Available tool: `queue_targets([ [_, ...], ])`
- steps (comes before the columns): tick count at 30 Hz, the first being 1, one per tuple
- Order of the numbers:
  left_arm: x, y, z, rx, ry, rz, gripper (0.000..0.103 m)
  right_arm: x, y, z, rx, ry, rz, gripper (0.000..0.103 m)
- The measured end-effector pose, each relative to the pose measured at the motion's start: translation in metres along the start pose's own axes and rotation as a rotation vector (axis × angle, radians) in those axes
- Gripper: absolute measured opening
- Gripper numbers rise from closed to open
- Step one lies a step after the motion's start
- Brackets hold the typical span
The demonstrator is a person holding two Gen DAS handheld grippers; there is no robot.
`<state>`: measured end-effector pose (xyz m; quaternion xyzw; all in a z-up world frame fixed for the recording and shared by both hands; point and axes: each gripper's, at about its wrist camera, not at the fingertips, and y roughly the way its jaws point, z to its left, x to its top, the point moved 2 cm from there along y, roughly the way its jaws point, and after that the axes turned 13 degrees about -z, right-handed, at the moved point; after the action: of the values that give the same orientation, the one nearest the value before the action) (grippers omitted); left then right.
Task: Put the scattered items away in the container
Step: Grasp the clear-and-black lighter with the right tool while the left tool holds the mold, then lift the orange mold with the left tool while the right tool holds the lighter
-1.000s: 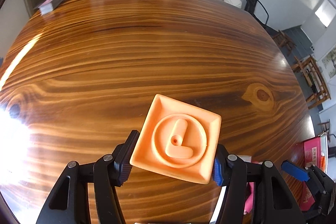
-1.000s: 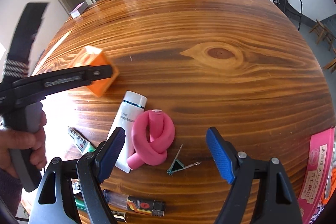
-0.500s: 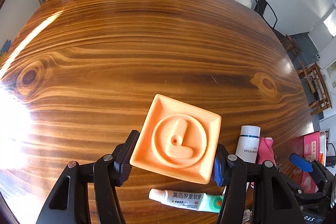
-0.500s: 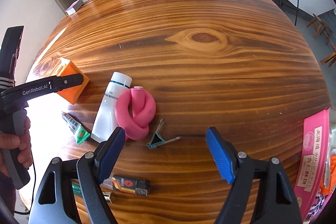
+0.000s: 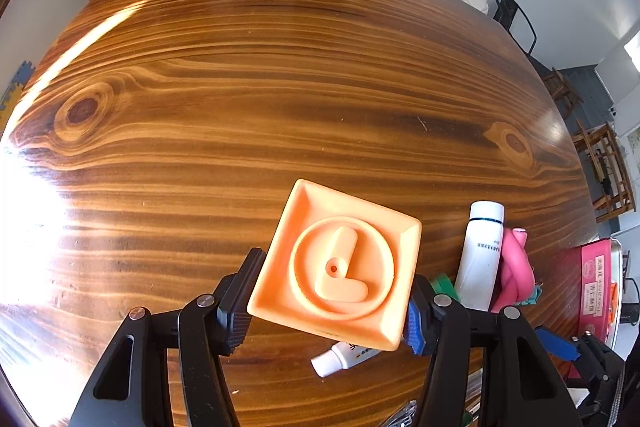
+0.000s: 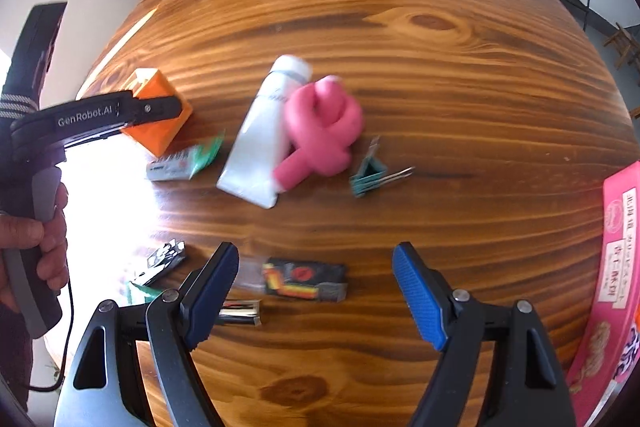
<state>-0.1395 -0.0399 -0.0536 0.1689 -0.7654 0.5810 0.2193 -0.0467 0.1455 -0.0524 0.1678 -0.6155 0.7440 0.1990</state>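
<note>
Orange plastic makes up the one container, a square, matte tray with sloped walls, a raised ring on its floor and an L-shaped ridge with a small hole at the corner. It sits low and centre in the left wrist view, tilted, clamped by its two side walls between the fingers of the left gripper; in the right wrist view it is the orange block at the left edge, above the worktop.

Scattered items on the glossy, strongly grained wood, counted in the right wrist view: one white cylindrical bottle lying on its side at frame centre; one pink foam tube knotted into a loop, touching the bottle's right side; one green binder clip with silver wire arms, just right of the knot; one small white-and-green tube left of the bottle; one black lighter with red and yellow print, low centre; one shiny metal piece beside it; and one black-and-white patterned packet lower left, too blurred to identify. One pink printed box lies at the right edge.

The right gripper hangs above the lighter with its blue ribbed fingers spread wide, grasping nothing.
</note>
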Motion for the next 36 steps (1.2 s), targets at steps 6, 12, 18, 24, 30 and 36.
queue_targets([
  [6, -0.006, -0.009, 0.012, 0.013, -0.02, -0.004, 0.061, -0.007, 0.013, 0.023, -0.021, -0.069, 0.056, 0.085],
  [12, -0.01, -0.015, 0.022, 0.012, -0.034, -0.007, 0.061, -0.008, 0.019, 0.037, -0.054, -0.114, 0.059, 0.086],
  [18, -0.009, -0.013, 0.017, 0.012, -0.032, -0.008, 0.061, -0.013, 0.028, 0.04, -0.117, -0.154, 0.08, 0.101],
  [24, -0.012, -0.017, 0.016, 0.01, -0.026, -0.004, 0.061, -0.017, 0.028, 0.037, -0.117, -0.171, 0.069, 0.102],
  [30, -0.011, -0.03, 0.006, 0.008, -0.01, -0.029, 0.061, -0.015, 0.02, 0.029, -0.102, -0.155, 0.035, 0.087],
  [36, -0.009, -0.047, -0.007, 0.02, 0.005, -0.058, 0.061, -0.019, 0.009, 0.01, -0.059, -0.083, 0.022, 0.087],
])
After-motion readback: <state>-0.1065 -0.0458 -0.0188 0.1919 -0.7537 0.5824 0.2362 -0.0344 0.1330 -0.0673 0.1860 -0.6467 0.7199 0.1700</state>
